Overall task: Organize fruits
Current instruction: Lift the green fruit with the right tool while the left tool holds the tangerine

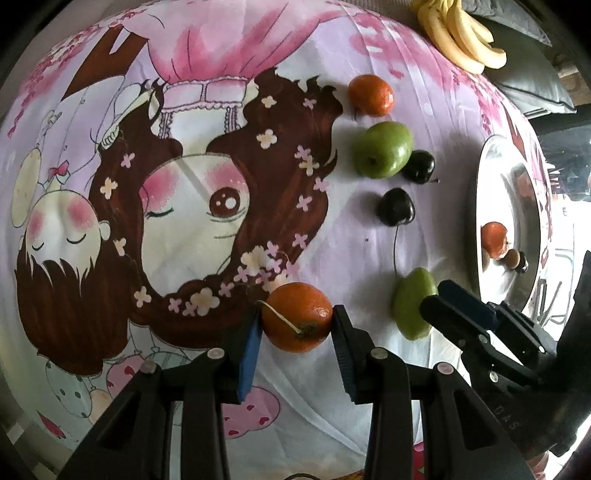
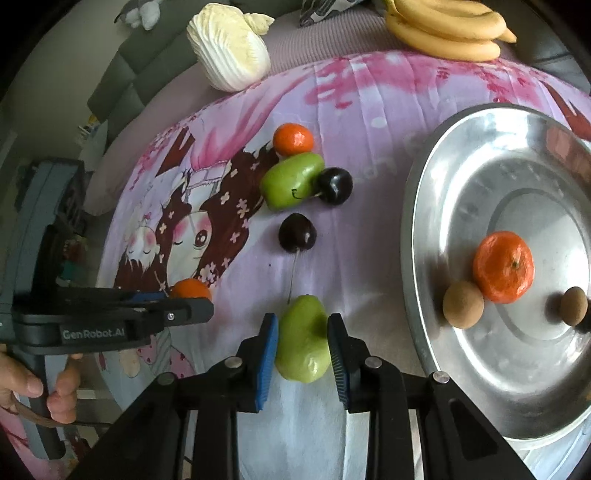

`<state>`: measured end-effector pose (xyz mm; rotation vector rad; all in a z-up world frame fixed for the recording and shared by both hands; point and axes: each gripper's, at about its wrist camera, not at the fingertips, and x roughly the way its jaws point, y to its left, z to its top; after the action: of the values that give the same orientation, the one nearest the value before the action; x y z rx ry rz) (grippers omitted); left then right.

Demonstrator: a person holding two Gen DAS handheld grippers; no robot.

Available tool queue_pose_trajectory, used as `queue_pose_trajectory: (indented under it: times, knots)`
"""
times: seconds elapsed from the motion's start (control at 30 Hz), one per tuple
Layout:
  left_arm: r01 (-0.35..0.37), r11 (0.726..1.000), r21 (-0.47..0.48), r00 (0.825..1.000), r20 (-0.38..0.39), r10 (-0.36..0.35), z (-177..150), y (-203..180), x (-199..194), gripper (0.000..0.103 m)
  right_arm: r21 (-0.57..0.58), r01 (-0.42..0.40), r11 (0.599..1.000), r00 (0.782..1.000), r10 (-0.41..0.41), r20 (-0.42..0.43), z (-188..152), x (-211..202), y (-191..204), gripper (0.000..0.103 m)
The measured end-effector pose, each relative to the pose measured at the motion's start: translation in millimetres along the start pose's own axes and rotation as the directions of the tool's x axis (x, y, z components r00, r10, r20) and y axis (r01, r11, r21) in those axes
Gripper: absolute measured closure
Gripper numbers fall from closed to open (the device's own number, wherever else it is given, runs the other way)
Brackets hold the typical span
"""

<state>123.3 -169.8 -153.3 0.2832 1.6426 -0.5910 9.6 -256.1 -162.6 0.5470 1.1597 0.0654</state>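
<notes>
In the left wrist view my left gripper point(image 1: 297, 328) is shut on an orange tangerine point(image 1: 295, 314), its blue pads pressing both sides just above the printed cloth. My right gripper point(image 2: 303, 325) is shut on a green pear-shaped fruit point(image 2: 301, 354) that lies on the cloth left of the metal plate point(image 2: 461, 177). The plate holds a tangerine point(image 2: 504, 266) and two small brown fruits point(image 2: 463, 304). Farther back on the cloth lie another tangerine point(image 2: 293, 139), a second green fruit point(image 2: 291, 181) and two dark cherries point(image 2: 297, 232).
A bunch of bananas point(image 2: 447, 29) and a pale cabbage point(image 2: 231, 48) lie at the far edge of the cloth. A person's hand point(image 2: 55, 391) holds the left gripper's handle at the left. Grey cushions lie behind.
</notes>
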Motion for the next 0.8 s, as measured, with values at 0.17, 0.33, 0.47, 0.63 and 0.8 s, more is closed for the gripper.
queue_pose_trajectory:
  times: [0.17,0.33,0.47,0.63,0.8]
  knots:
    - [-0.001,1.000,0.009,1.000,-0.014,0.001,-6.7,-2.9,5.9,0.064,-0.027,0.025,0.999,0.999,-0.026,-0.039,-4.7,8.0,8.4,0.061]
    - [0.005,1.000,0.011,1.000,-0.018,-0.005,-9.1,-4.5,8.9,0.064,-0.035,0.034,0.999,0.997,-0.036,-0.062,-13.4,18.9,13.0,0.059]
    - [0.004,1.000,0.008,1.000,-0.021,-0.004,-14.8,3.9,15.4,0.064,-0.032,0.036,0.999,0.998,-0.037,-0.045,-13.7,17.3,11.7,0.060]
    - [0.001,1.000,0.000,1.000,-0.024,-0.001,-11.6,10.4,21.2,0.064,0.011,-0.013,1.000,0.998,0.013,-0.060,-12.1,21.6,4.3,0.060]
    - [0.001,1.000,0.002,1.000,-0.016,-0.001,-10.2,5.3,12.7,0.064,-0.032,-0.009,0.999,1.000,0.009,-0.013,-11.3,6.9,14.2,0.060]
